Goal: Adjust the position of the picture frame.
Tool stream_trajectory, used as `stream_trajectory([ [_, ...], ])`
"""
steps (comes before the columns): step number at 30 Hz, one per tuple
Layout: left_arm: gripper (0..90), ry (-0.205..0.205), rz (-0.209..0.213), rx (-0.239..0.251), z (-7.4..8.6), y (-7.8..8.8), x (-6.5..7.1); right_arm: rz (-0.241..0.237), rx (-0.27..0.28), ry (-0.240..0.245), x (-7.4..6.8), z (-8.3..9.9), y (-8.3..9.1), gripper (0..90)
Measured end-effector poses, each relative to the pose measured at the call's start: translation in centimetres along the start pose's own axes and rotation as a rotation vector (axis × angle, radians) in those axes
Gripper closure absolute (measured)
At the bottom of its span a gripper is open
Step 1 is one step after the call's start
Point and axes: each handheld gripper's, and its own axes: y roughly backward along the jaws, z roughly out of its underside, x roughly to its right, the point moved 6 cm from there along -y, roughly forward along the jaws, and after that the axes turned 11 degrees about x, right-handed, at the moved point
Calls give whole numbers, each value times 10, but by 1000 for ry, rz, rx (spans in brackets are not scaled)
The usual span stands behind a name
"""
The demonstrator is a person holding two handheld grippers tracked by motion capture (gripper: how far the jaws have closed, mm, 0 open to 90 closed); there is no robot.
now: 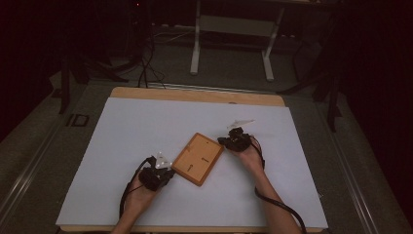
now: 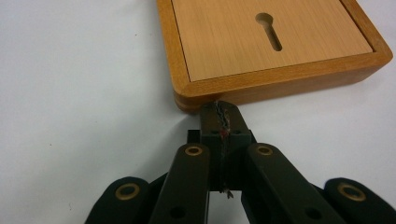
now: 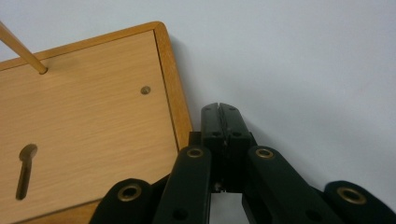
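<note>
A flat wooden board [image 1: 197, 158] with a raised rim and keyhole slots lies face down at an angle in the middle of the white table top. My left gripper [image 1: 169, 171] is shut, empty, its tips touching the board's near left corner [image 2: 187, 95]; in the left gripper view the jaws [image 2: 220, 114] meet with nothing between them. My right gripper [image 1: 222, 141] is shut and empty too, its tips [image 3: 220, 114] beside the board's right edge [image 3: 175, 107]. A keyhole slot [image 2: 270, 30] and a small screw [image 3: 145, 90] show on the board's back panel.
The white sheet [image 1: 146, 126] covers a wooden table [image 1: 195, 94]. A white frame stand [image 1: 233, 39] and cables [image 1: 143, 68] are on the dark floor beyond the table. A thin wooden stick [image 3: 21, 51] leans onto the board's back.
</note>
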Motion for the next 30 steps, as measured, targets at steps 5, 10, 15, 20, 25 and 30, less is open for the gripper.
stream_trajectory([
  [5,900,1,-18,-7,-3,-3,-4,-11,-15,21,-2,5,6,900],
  [10,900,30,-31,-3,-7,-8,-16,-8,-28,36,-7,15,17,900],
  [15,900,52,-47,-7,-15,-18,-28,-4,-25,35,-12,25,32,900],
  [20,900,66,-83,-12,-25,-30,-44,-23,-24,31,-21,35,46,900],
  [25,900,89,-96,-1,-31,-37,-55,-40,-22,42,-32,39,52,900],
  [30,900,97,-100,3,-37,-46,-64,-67,-16,72,-48,39,61,900],
])
